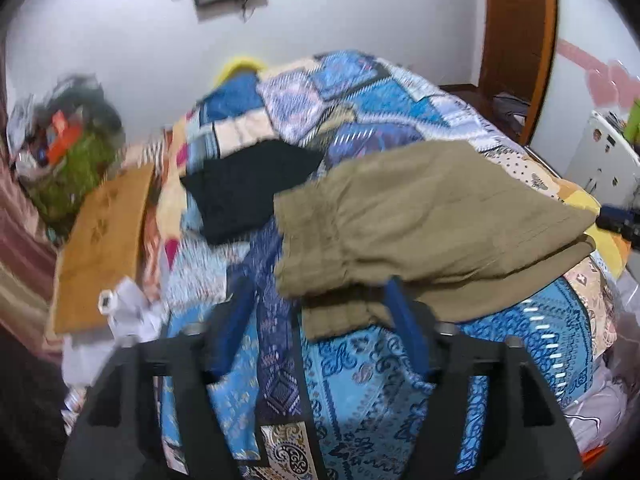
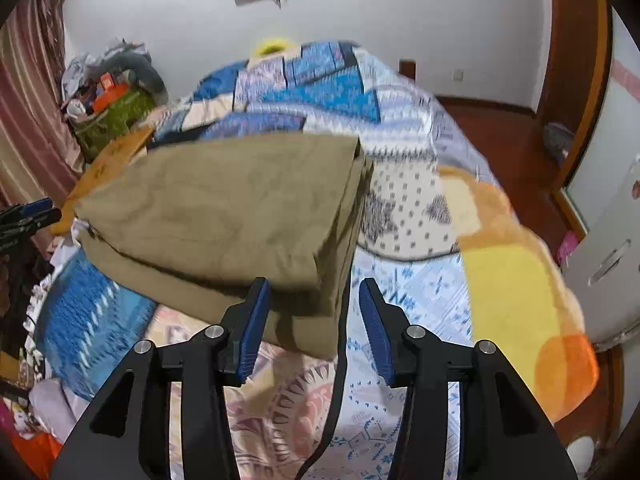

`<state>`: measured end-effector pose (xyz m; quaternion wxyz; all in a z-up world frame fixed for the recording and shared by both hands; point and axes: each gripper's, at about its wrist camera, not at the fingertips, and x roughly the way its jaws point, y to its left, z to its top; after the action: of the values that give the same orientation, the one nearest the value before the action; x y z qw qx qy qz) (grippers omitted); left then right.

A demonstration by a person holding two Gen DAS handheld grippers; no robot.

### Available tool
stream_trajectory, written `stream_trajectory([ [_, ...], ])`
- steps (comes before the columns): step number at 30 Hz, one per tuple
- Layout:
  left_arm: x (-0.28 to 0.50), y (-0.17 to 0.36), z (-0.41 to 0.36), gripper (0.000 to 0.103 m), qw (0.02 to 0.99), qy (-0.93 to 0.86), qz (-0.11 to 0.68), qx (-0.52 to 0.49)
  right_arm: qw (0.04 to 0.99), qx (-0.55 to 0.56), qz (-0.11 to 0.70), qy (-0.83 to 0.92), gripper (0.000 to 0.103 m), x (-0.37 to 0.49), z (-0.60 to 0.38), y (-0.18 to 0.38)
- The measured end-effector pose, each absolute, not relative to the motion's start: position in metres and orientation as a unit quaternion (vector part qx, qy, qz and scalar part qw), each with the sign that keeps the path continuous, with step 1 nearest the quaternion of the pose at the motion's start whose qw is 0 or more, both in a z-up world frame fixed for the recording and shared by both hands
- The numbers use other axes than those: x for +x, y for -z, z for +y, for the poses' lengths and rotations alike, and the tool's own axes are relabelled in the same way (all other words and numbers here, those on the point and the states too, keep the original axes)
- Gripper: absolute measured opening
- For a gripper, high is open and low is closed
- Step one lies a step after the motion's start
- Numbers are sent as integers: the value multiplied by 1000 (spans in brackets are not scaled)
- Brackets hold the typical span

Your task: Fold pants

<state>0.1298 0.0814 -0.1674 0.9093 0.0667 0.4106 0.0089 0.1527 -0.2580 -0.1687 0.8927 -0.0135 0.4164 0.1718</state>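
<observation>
The olive-khaki pants [image 1: 424,224] lie folded in layers on the patterned bed quilt [image 1: 360,360]. My left gripper [image 1: 320,300] is open, its blue fingertips [image 1: 400,304] at the near left edge of the pants, empty. In the right wrist view the folded pants [image 2: 224,216] lie just ahead. My right gripper [image 2: 314,300] is open over their near right corner, holding nothing. The left gripper's tip [image 2: 36,212] shows at the far left edge of that view.
A folded black garment [image 1: 248,192] lies on the quilt beyond the pants. A wooden board [image 1: 104,240] and a pile of clutter [image 1: 68,140] stand left of the bed. A white cabinet [image 2: 608,248] stands at the right. A yellow-orange blanket [image 2: 520,280] covers the bed's right edge.
</observation>
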Motion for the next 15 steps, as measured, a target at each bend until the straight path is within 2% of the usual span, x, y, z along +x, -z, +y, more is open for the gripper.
stream_trajectory([
  [2, 132, 163, 69, 87, 910, -2, 403, 93, 903, -17, 393, -172, 56, 149, -254, 155],
  [6, 142, 171, 51, 88, 901, 6, 412, 138, 915, -22, 351, -199, 70, 145, -240, 129],
  [15, 163, 216, 15, 88, 867, 31, 445, 220, 889, -67, 368, -265, 71, 149, -187, 147],
])
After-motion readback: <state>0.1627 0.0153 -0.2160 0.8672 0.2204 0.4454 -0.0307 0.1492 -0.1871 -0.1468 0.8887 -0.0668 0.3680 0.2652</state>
